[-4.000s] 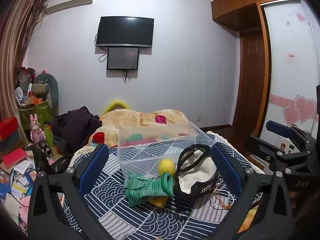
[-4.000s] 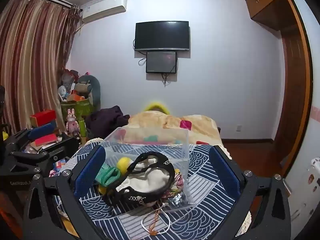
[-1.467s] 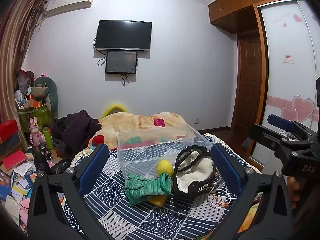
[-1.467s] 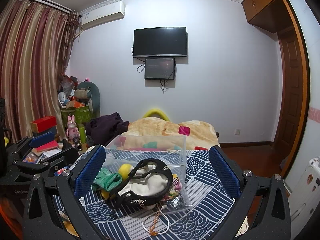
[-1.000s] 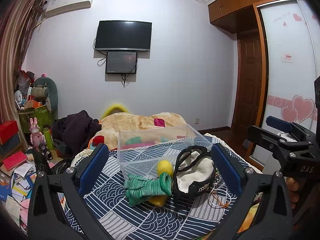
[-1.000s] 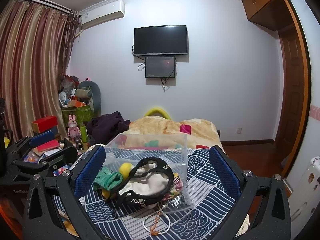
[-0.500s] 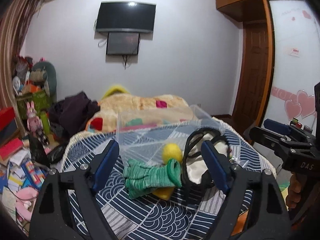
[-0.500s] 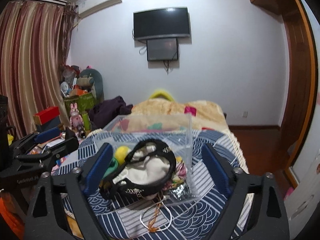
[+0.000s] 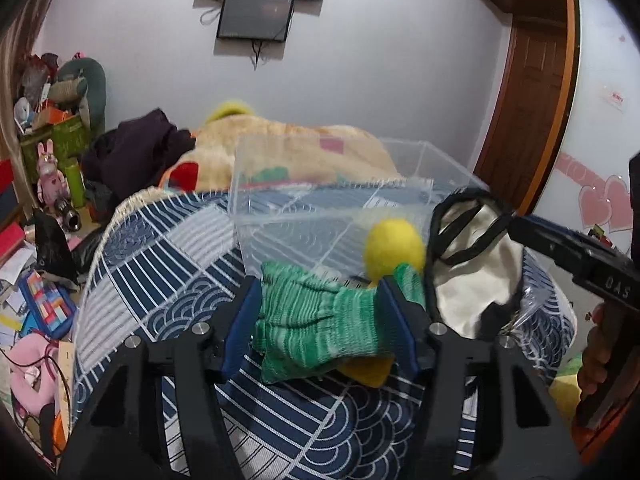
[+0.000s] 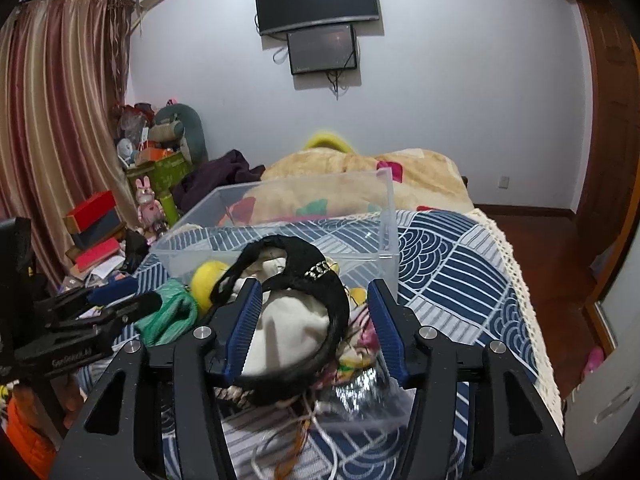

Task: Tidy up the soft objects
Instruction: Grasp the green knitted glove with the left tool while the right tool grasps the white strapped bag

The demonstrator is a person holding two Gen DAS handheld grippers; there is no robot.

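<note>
A green knitted glove (image 9: 316,320) lies on the blue patterned bedspread (image 9: 160,264), partly over a yellow plush toy (image 9: 394,246). My left gripper (image 9: 320,312) has its blue pads on either side of the glove, closing on it. A white bag with black straps (image 10: 296,312) lies to the right of the glove; my right gripper (image 10: 314,320) straddles it, pads on both sides. A clear plastic bin (image 10: 280,220) stands just behind both items. The glove also shows in the right wrist view (image 10: 168,316).
A beige blanket (image 10: 360,176) and dark clothes (image 9: 136,152) lie behind the bin. Cluttered boxes, toys and papers (image 9: 36,240) fill the floor on the left. A wooden door (image 9: 520,112) is at the right. Loose cords and wrappers (image 10: 320,412) lie under the bag.
Both grippers have moved forward and down to the bed and narrowed: the left around the green glove, the right around the white bag.
</note>
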